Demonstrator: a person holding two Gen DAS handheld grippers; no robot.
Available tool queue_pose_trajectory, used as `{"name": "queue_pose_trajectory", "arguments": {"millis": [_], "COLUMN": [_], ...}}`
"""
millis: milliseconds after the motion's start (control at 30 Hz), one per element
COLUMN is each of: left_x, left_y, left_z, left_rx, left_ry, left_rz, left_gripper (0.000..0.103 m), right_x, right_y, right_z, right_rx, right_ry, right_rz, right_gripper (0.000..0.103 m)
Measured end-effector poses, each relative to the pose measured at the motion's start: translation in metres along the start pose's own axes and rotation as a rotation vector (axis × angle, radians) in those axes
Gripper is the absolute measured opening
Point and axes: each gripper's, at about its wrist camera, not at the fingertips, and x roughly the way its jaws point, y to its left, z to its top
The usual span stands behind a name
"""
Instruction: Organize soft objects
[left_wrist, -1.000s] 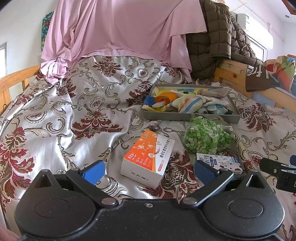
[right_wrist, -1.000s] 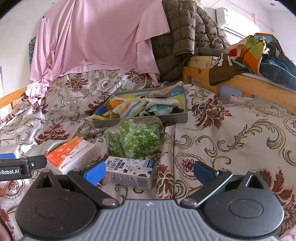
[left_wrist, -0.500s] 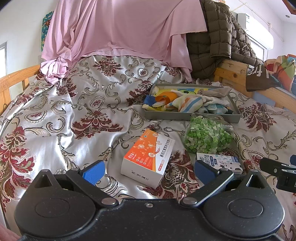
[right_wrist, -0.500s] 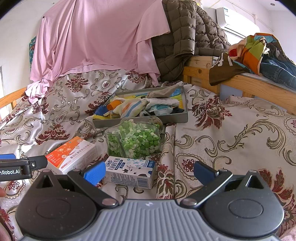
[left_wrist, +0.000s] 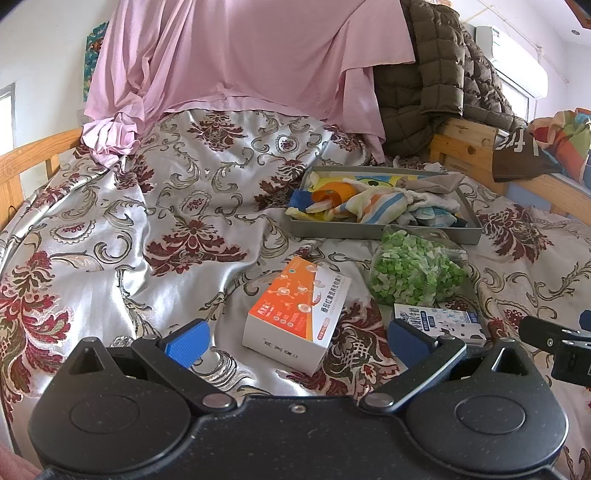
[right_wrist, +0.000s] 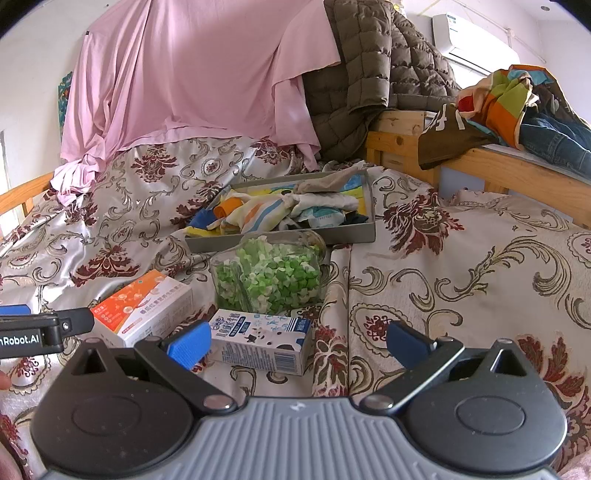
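My left gripper (left_wrist: 295, 341) and right gripper (right_wrist: 297, 341), jaws wide and empty, hover over the floral satin bedspread (left_wrist: 110, 229). The crumpled soft cloths (right_wrist: 295, 208) lie in the grey rectangular tray (right_wrist: 280, 236), well ahead, beyond the clear bag of green-and-white pieces (right_wrist: 267, 275).

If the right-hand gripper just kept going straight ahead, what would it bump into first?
Most likely the blue-and-white carton lying just ahead of the open right gripper; the bag of green pieces sits right behind it. Depth is hard to judge.

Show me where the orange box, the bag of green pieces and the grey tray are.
orange box (left_wrist: 295, 314), left wrist view, top face.
bag of green pieces (right_wrist: 267, 275), right wrist view, middle.
grey tray (right_wrist: 280, 240), right wrist view, front wall.
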Motion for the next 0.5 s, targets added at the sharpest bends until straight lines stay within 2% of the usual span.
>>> {"name": "queue_pose_trajectory", "arguments": {"millis": [100,233,500], "left_x": [0.0007,0.0010,-0.0016], "left_y": [-0.0004,-0.0012,-0.0066], "left_z": [-0.0017,-0.0030,-0.0034], "left_rx": [-0.006,-0.014,0.009], "left_ry": [0.017,0.039,0.027], "left_rz": [0.002,-0.033,-0.031], "left_gripper": [0.102,0.102,0.102], "right_x": [-0.0001,-0.0001,-0.0006], "right_y": [0.0001,0.0002,0.0006], "right_z": [0.0000,0.0000,0.0001], "right_rx": [0.000,0.000,0.000], "right_ry": [0.001,0.000,0.000], "right_rz": [0.000,0.000,0.000], "right_gripper": [0.103,0.103,0.103]}}
